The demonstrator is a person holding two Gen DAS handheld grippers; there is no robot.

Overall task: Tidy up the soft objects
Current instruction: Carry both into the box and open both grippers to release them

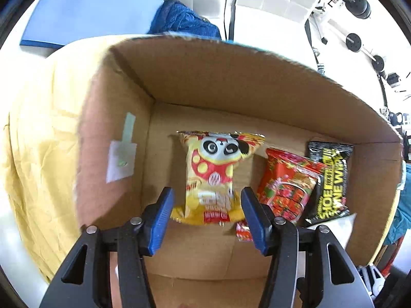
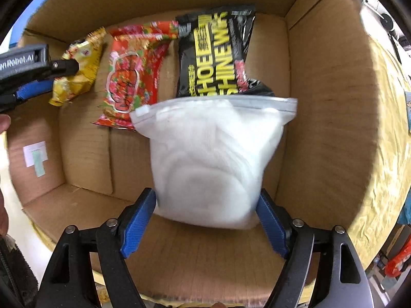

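Observation:
A yellow panda snack pack [image 1: 214, 177] lies on the floor of an open cardboard box [image 1: 205, 77]. My left gripper [image 1: 206, 214] is open over the pack's near end, one blue finger on each side. Beside it lie a red snack pack [image 1: 287, 187] and a black "shoe shine wipes" pack [image 1: 330, 182]. In the right wrist view, my right gripper [image 2: 206, 214] sits around a white zip bag [image 2: 213, 159], its blue fingers [image 2: 140, 218] at both sides of the bag's bottom. The bag overlaps the red pack [image 2: 131, 77] and black pack [image 2: 215, 51]. The left gripper [image 2: 33, 77] shows by the yellow pack [image 2: 79, 71].
The box stands on a yellow cloth [image 1: 38, 154]. A blue mat [image 1: 90, 10] and a blue towel [image 1: 182, 20] lie behind the box. Box walls [image 2: 331, 102] close in on all sides. Gym equipment [image 1: 357, 41] stands far right.

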